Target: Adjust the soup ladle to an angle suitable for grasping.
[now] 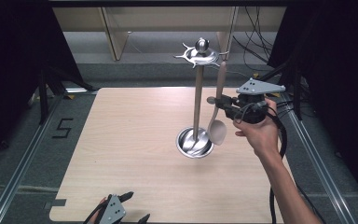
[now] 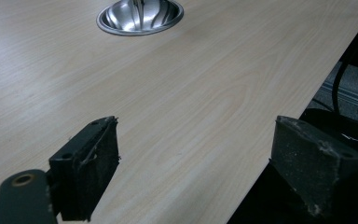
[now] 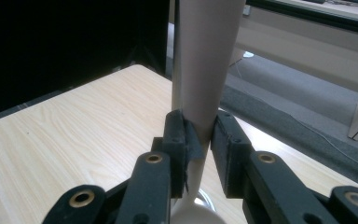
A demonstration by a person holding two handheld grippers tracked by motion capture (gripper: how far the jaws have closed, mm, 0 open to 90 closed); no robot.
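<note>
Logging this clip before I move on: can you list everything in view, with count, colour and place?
table: one, pale wood, centre.
utensil stand: one, silver, pole with hooked crown and round dish base, right of centre.
spoon: one, beige, upright beside the stand, bowl down, clamped by its handle.
shelving: pale wood, behind the table.
cables: black, floor at back right.
right tool: one, black, shut on the spoon.
left tool: one, black, open, near edge.

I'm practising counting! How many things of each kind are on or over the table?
Spoons: 1, the spoon, held upright.
Stands: 1, the stand, shiny metal with hooks on top and a round dish at its foot.
Tools: 2, the right tool clamped on the spoon, and the left tool, open.
Total: 4
</note>
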